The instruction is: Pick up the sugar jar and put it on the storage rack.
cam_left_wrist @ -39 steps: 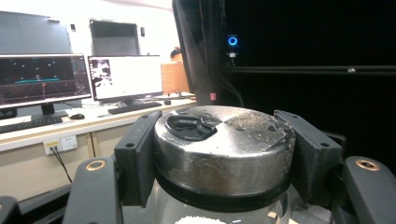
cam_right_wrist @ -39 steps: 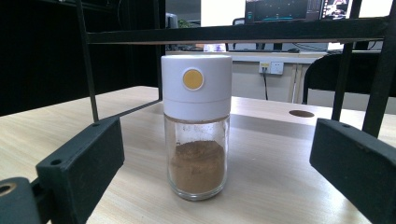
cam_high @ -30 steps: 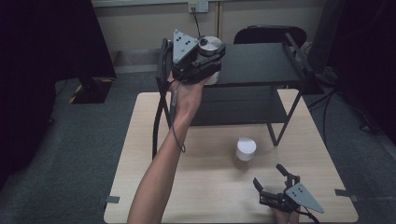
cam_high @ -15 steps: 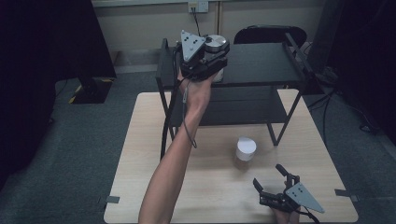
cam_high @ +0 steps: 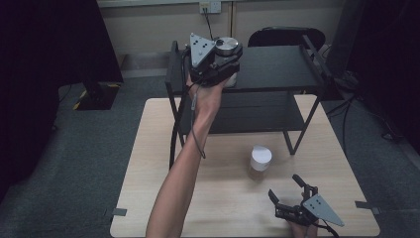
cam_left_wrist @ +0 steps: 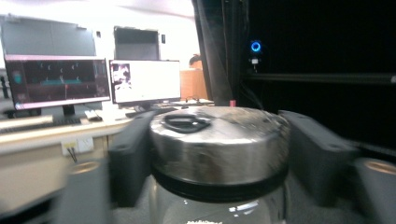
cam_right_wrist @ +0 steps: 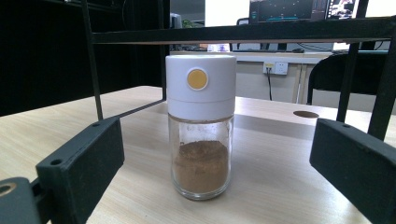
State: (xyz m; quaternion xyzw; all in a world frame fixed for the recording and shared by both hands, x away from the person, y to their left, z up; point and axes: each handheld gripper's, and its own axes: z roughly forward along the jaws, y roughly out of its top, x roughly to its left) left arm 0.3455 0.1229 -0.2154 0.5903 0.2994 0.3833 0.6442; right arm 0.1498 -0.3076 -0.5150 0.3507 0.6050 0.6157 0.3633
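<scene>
Your left gripper [cam_high: 225, 62] is up at the top shelf of the black rack [cam_high: 277, 67], toward 12 o'clock from you, with the steel-lidded glass jar [cam_left_wrist: 217, 149] between its jaws. Those jaws have just been opening: in the left gripper view they stand narrowly spread on either side of the lid, with a thin gap on each side and no pad pressing on it, so I judge the jar to be resting on the shelf and the step in hand to be the release. Next, draw that gripper straight back toward 6 o'clock without tilting, so neither jaw clips the lid or drags the jar off the shelf edge. Your right gripper [cam_high: 297, 198] waits low on the wooden table [cam_high: 148, 148] at about 4 o'clock, jaws wide and empty, aimed at the white-capped spice jar [cam_right_wrist: 201, 130], which stands upright on the table just ahead of it, apart from both jaws and in front of the rack's lower shelf. If that jar goes up next, centre it between the jaws and close on the glass below the cap.
</scene>
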